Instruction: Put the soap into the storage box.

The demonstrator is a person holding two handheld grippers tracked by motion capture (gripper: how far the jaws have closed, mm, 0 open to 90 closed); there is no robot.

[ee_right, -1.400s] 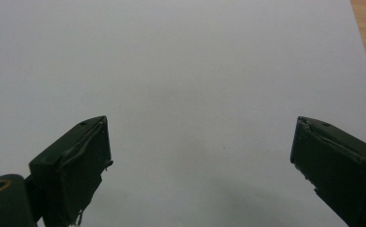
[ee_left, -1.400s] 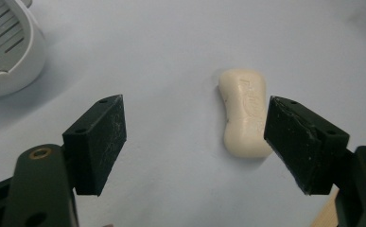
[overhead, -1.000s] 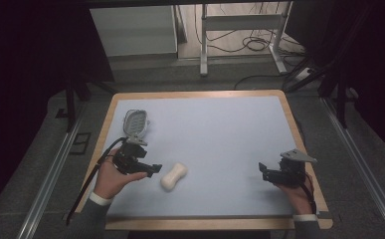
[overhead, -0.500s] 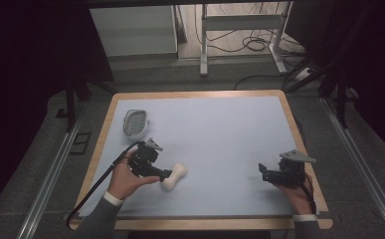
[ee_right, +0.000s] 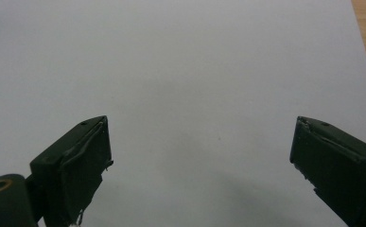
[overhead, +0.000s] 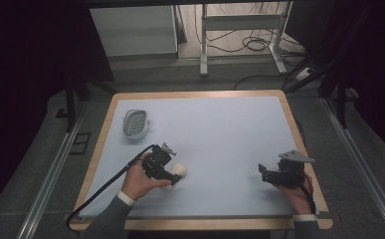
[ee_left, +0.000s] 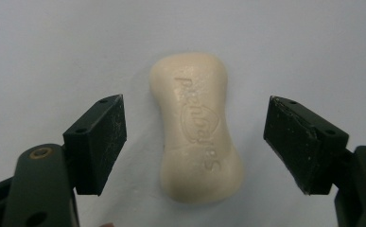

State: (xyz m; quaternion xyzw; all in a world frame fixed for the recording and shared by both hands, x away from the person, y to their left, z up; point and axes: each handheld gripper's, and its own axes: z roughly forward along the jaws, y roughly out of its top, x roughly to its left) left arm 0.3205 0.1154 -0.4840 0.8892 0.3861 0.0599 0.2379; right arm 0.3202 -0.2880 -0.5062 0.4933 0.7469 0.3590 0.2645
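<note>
1. We take the step in hand to be the approach for a grasp: our left gripper [overhead: 172,175] hovers over the bar of soap [ee_left: 196,127], which lies flat on the pale blue counter [overhead: 220,129] near its front left part.
2. In the left gripper view the jaws stand spread wide, one on each side of the soap, with a clear gap on both sides; neither pad touches it. The soap lies lengthwise between them, its narrow waist roughly level with the jaw tips and its embossed lettering facing up.
3. As we judge it, the next move calls for lowering the jaws to the counter surface and closing them across the soap's waist, where the bar is narrowest. The curved, smooth sides may slip, so we would close squarely and keep the bar centred.
4. Our right gripper [overhead: 265,175] rests near the front right edge of the counter, well apart from the soap. Its jaws are also spread, with nothing but bare counter between them in the right gripper view.
5. A grey oval soap dish [overhead: 135,122] sits toward the far left of the counter, apart from the soap; we guess it is where the bar belongs.
6. Nothing lies between the soap and the dish. The left gripper's cable [overhead: 100,191] trails off the front edge, clear of the path.
</note>
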